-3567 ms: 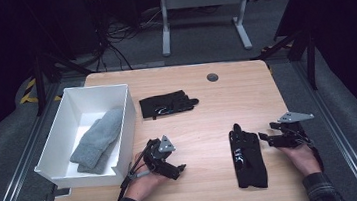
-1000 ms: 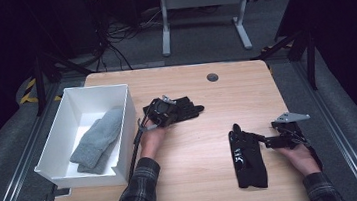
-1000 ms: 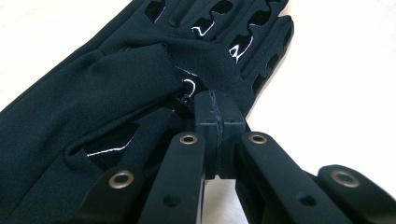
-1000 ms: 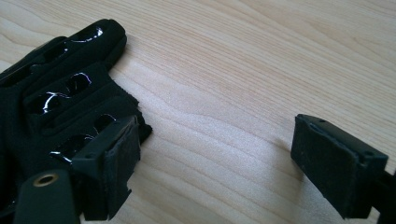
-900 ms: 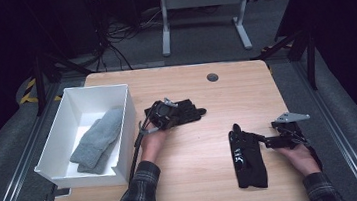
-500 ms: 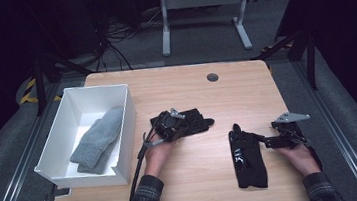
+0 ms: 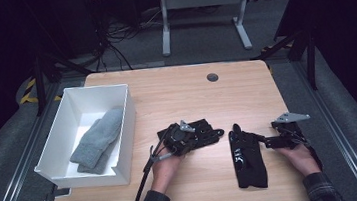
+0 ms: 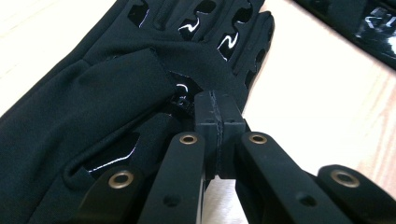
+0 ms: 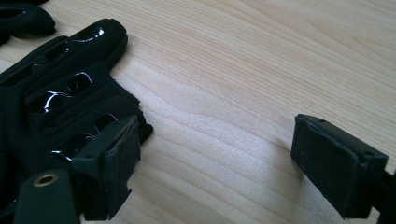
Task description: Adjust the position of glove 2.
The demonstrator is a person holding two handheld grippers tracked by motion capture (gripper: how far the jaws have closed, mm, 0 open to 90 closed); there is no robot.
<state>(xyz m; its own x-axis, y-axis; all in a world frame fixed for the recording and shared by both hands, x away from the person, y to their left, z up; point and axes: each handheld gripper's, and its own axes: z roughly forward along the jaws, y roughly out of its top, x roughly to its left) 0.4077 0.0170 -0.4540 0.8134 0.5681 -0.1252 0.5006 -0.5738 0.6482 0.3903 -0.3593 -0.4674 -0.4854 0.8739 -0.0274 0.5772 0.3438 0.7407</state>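
Since the earlier frames the left gripper (image 7: 186,136) has dragged the black fabric glove with glossy patches (image 7: 201,131) toward the second black glove (image 7: 246,156) lying near the table's front edge, jaws pinching its fabric. Beside the second glove, the right gripper (image 7: 271,142) rests, spread.

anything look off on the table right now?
Nothing damaged or spilled. One oddity: the left gripper is shut on a fold of the left black glove, leaving it rumpled. The other black glove lies flat beside the open right gripper.
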